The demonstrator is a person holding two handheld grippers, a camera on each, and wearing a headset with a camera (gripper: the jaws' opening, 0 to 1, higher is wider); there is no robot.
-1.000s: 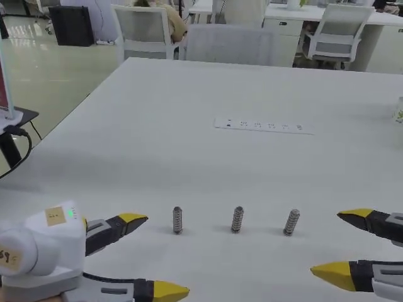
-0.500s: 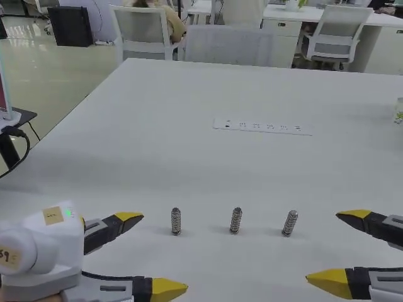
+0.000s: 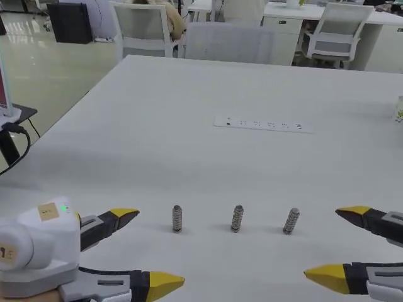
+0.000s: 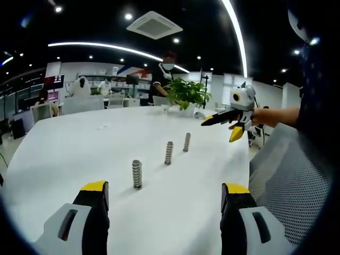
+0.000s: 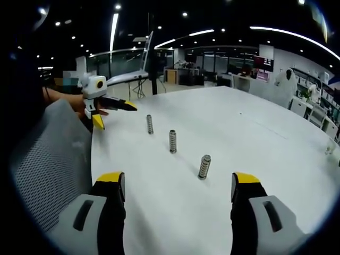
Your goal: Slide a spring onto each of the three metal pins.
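Note:
Three short metal pins stand upright in a row on the white table [image 3: 208, 163], each with a coil spring around it: the left spring [image 3: 177, 218], the middle spring [image 3: 237, 218] and the right spring [image 3: 291, 221]. My left gripper [image 3: 146, 248] lies open left of the row, nothing between its yellow-tipped fingers. To the right of the row my right gripper [image 3: 339, 244] is also open and holds nothing. The left gripper view has the nearest spring [image 4: 137, 173] ahead of the open left gripper [image 4: 166, 194]. In the right gripper view the closest spring [image 5: 204, 166] stands just beyond the open right gripper [image 5: 179, 186].
A white power strip [image 3: 262, 124] lies flat in the middle of the table. Office chairs [image 3: 143, 30] line the far edge. A potted plant [image 4: 183, 93] sits on the far end. A mesh chair back [image 4: 289, 175] is close beside the table.
My left gripper has drawn back a little toward the lower left, away from the row. The right gripper and the three springs have barely shifted.

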